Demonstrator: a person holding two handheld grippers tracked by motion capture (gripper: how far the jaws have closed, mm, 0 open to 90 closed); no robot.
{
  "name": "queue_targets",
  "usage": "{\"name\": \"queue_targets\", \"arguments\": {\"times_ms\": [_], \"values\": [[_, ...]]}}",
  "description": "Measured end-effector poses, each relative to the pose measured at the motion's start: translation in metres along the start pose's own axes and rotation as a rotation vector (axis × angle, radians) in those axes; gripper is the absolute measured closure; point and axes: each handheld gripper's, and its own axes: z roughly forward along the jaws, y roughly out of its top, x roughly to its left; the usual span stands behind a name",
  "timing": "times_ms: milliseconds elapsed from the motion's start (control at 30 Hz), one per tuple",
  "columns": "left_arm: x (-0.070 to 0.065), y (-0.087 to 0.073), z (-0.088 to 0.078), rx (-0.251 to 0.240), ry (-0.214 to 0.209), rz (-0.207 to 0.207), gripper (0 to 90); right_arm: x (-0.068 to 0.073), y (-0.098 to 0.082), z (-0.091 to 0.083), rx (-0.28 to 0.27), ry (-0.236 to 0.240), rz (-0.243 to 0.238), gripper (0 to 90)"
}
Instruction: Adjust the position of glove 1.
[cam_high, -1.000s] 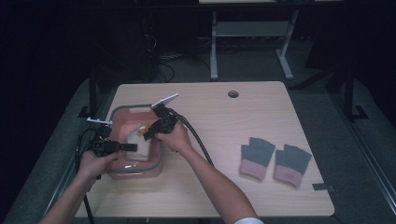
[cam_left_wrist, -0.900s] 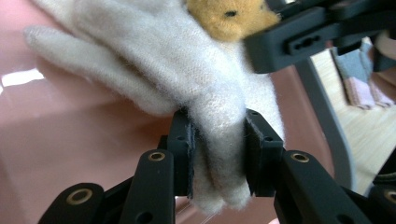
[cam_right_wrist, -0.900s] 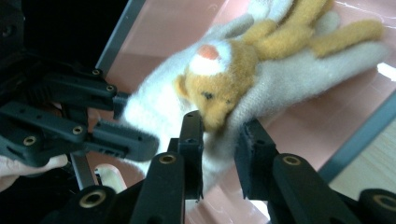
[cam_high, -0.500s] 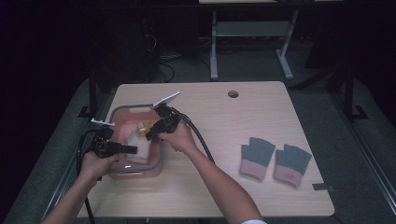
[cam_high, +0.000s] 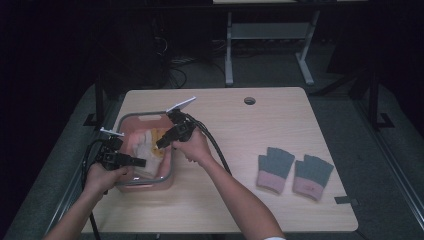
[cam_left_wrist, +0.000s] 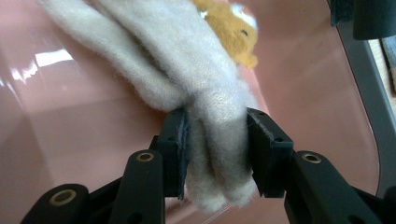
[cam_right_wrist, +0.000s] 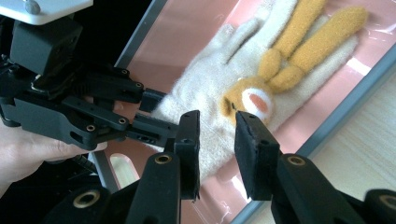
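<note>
The bin (cam_high: 145, 186) sits at the table's (cam_high: 260, 210) left edge, and the cream glove (cam_right_wrist: 219, 79) lies flat inside it. The left gripper (cam_left_wrist: 217, 149) has just been opening, but the glove's cuff is still pinched between its pads. The right gripper (cam_right_wrist: 217, 140) hovers spread above the orange bear patch. I'd bite well into the knit before lifting, not just the fuzz.

One pink translucent plastic bin with grey rim (cam_high: 169, 181), one cream fuzzy knit glove with orange animal face (cam_right_wrist: 219, 84), two grey-and-pink fingerless knit gloves (cam_high: 275, 167), two black two-jaw grippers (cam_high: 161, 142).
</note>
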Motion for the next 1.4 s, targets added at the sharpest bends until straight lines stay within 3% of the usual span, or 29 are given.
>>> {"name": "queue_targets", "arguments": {"times_ms": [333,667,1400], "values": [[-0.003,0.008,-0.016,-0.043,0.007,0.007,58.3,-0.001,-0.001,-0.005,-0.021,0.023,0.003,69.8],[-0.009,0.012,-0.020,-0.079,-0.028,0.015,57.4,-0.004,-0.007,-0.013,-0.037,0.040,0.011,67.7],[-0.032,0.025,-0.024,-0.150,-0.083,0.047,47.8,-0.014,-0.019,-0.054,-0.113,0.037,0.018,62.9]]}}
